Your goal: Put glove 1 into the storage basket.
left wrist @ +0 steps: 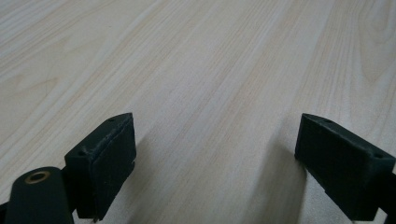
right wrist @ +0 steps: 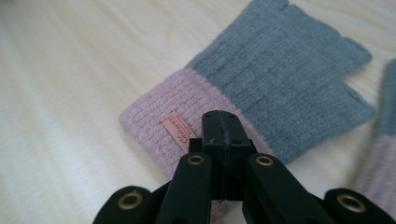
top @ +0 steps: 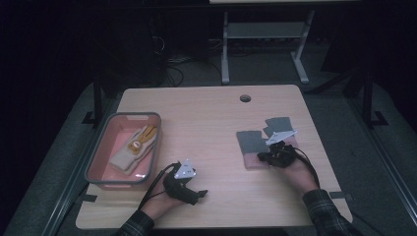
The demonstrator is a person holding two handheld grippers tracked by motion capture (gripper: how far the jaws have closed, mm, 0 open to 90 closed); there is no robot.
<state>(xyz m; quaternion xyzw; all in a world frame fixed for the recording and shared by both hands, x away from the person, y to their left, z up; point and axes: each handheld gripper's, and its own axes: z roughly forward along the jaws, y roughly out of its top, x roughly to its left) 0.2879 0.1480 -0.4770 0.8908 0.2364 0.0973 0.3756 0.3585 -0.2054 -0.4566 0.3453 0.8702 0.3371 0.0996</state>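
Note:
Two grey knit gloves with pink cuffs lie on the right of the wooden table (top: 206,123): one glove (top: 251,142) (right wrist: 280,79) flat, the second glove (top: 278,124) (right wrist: 385,140) just right of it. My right gripper (top: 269,156) (right wrist: 219,121) is shut, its tip over the first glove's pink cuff beside a small tag (right wrist: 176,130); I cannot tell whether cloth is pinched. My left gripper (top: 196,195) (left wrist: 215,154) stands open over bare wood near the front edge, nothing between its pads.
A pink bin with a grey rim (top: 96,152) sits at the table's left and holds a beige and yellow glove (top: 134,147). A round cable hole (top: 245,98) is at the back centre. Beyond the table stand a metal frame and cables on the floor.

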